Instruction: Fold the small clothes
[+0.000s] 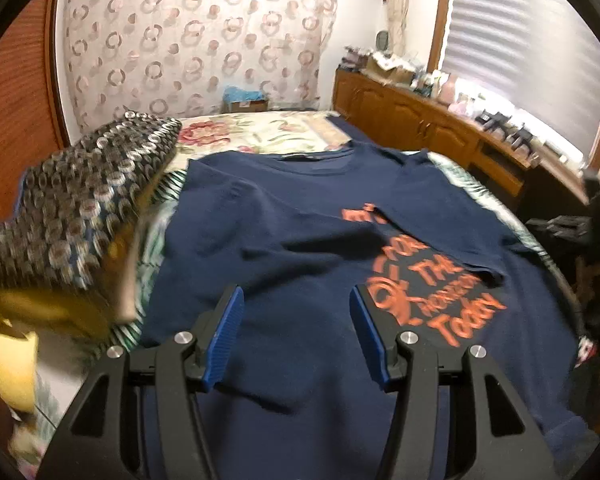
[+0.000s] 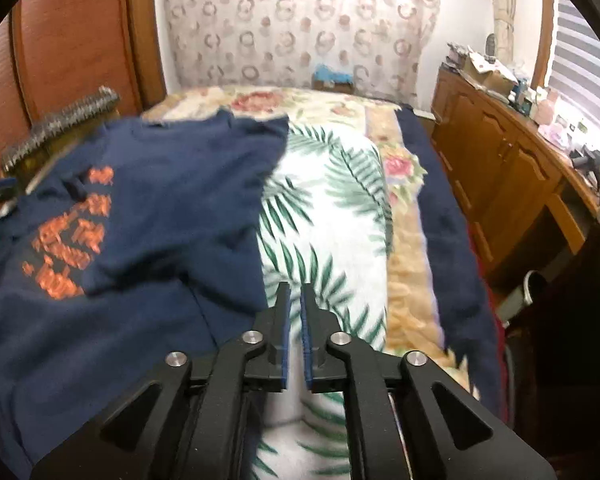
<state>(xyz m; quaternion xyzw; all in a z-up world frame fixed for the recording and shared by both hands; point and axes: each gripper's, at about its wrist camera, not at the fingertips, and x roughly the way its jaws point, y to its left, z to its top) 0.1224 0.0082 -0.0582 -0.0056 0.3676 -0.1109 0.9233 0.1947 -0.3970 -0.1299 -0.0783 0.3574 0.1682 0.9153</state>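
dark blue shirt (image 1: 292, 216) with orange words lying flat on the bed (image 2: 332, 208), toward its left edge, left gripper (image 1: 296, 312) wide apart above it, right gripper (image 2: 295, 300) nearly pinched together, holding nothing

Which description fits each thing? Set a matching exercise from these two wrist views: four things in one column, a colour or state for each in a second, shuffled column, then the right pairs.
Things
1. T-shirt
2. Left gripper
3. Right gripper
4. Bedspread

Descriptions
A. White with green palm leaves
B. Fingers nearly closed, only a narrow gap, nothing between them
C. Navy with orange lettering, a sleeve folded in over the print
D. Fingers wide apart above the cloth

Pairs: 1-C, 2-D, 3-B, 4-A
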